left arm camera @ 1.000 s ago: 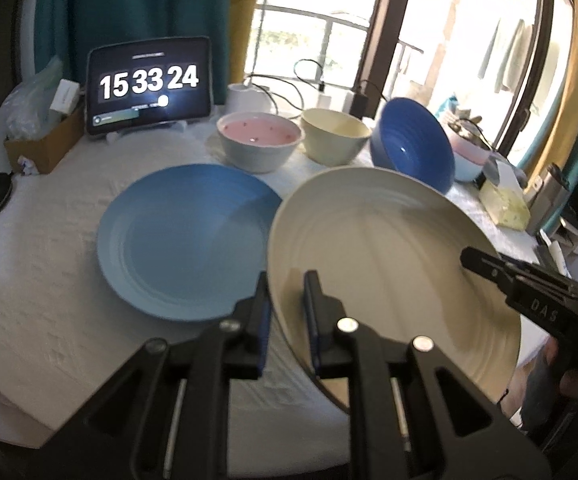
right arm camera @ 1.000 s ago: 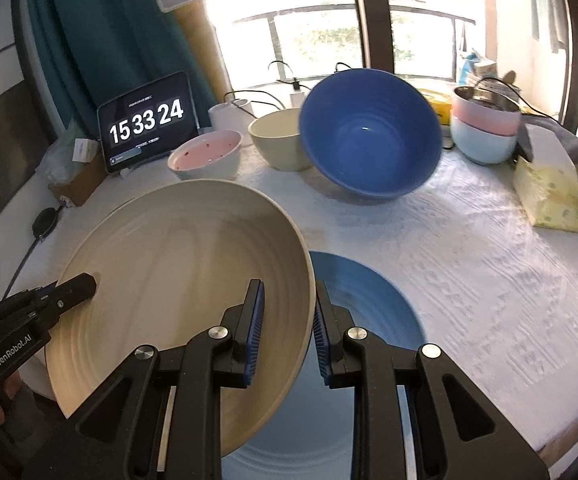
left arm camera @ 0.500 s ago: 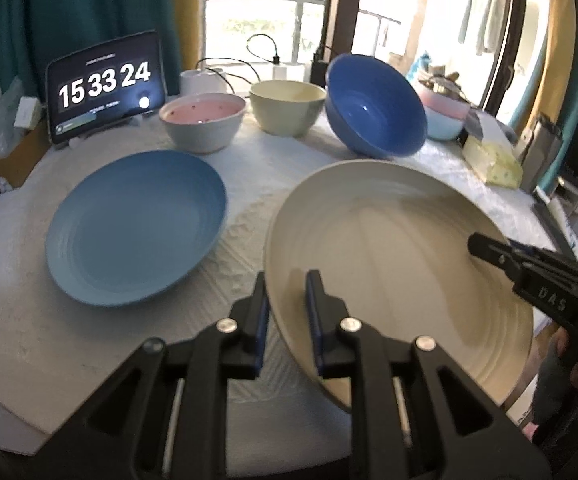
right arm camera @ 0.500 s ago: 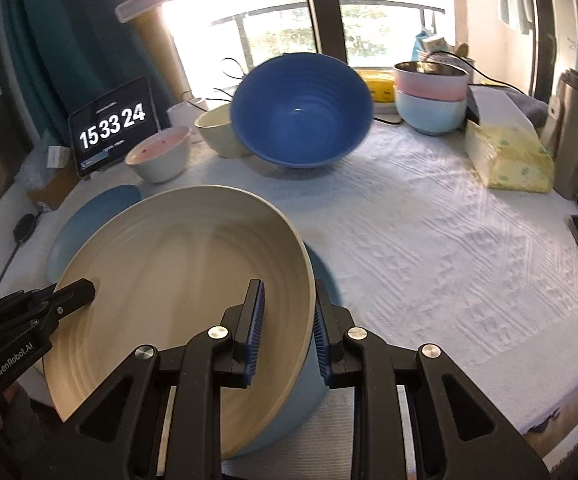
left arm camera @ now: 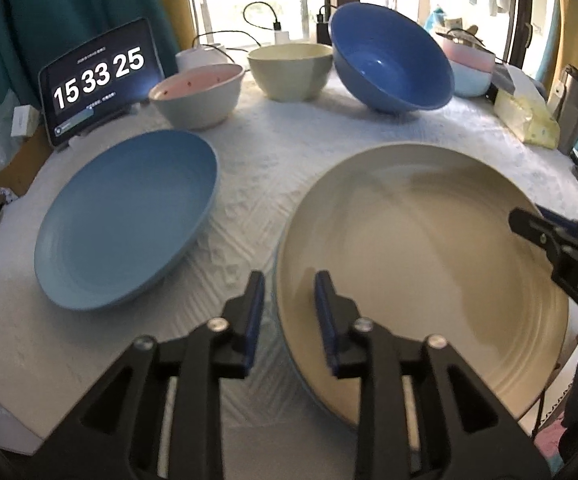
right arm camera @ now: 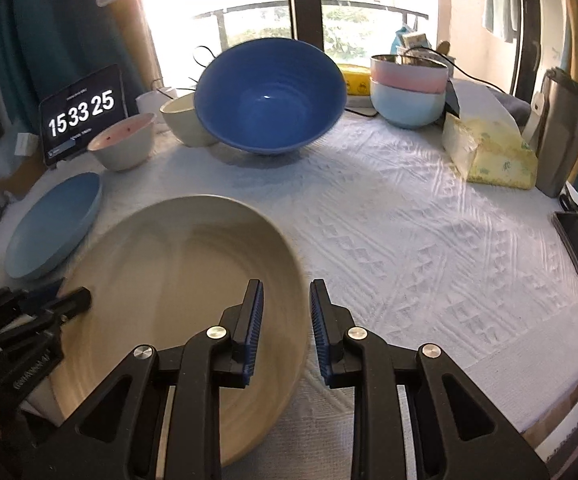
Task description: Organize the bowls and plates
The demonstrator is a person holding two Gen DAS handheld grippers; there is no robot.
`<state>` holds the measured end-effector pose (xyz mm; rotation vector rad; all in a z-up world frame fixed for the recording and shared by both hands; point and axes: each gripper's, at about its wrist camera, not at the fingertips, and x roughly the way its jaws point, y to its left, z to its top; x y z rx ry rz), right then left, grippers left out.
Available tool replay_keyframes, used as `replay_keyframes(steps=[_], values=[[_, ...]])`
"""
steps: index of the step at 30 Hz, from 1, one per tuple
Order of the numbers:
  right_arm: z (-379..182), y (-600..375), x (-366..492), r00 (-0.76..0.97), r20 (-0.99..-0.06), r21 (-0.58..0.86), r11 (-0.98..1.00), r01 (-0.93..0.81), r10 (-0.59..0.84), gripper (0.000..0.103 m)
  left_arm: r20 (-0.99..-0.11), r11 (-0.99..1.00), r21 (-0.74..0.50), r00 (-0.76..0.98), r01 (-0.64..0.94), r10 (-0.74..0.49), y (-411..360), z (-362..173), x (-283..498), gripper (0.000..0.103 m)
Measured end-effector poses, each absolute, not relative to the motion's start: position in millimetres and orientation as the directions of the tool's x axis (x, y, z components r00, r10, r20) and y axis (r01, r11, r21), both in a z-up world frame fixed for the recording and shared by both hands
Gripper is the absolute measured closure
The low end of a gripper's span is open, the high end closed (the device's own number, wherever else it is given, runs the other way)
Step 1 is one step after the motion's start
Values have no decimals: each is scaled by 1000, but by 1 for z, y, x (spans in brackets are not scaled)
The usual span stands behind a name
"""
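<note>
A large cream plate [left arm camera: 425, 264] lies at the table's front, on top of a blue plate whose rim just shows under it. My left gripper [left arm camera: 289, 312] straddles the cream plate's left rim with its jaws slightly apart, not pinching. My right gripper [right arm camera: 285, 320] straddles the right rim of the cream plate [right arm camera: 177, 292], also open. A second blue plate [left arm camera: 125, 216] lies to the left; it also shows in the right wrist view [right arm camera: 53, 224]. At the back stand a pink-lined bowl [left arm camera: 197, 94], a cream bowl [left arm camera: 289, 70] and a tilted blue bowl [left arm camera: 389, 60].
A tablet clock [left arm camera: 97, 80] stands at the back left. Stacked pink and light blue bowls [right arm camera: 409, 92], a yellow tissue pack [right arm camera: 489, 152] and a steel cup [right arm camera: 565, 132] sit at the back right. A white textured cloth [right arm camera: 409, 240] covers the table.
Both grippers carried the cream plate to the right and lowered it onto a blue plate, then opened their jaws off its rim.
</note>
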<state>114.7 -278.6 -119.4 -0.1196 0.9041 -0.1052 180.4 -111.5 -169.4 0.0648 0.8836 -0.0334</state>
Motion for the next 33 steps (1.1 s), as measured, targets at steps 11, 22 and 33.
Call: replay_keyframes(steps=[11, 22, 33], values=[[-130, -279, 125, 596, -798, -98, 995, 21, -91, 75, -775, 995, -44, 626, 88, -90, -109, -171, 188, 66], [-134, -280, 153, 591, -801, -96, 995, 25, -92, 75, -786, 993, -83, 607, 82, -116, -99, -171, 213, 67], [-118, -281, 152, 606, -783, -110, 990, 86, -140, 57, -749, 993, -94, 652, 72, -119, -83, -151, 205, 58]])
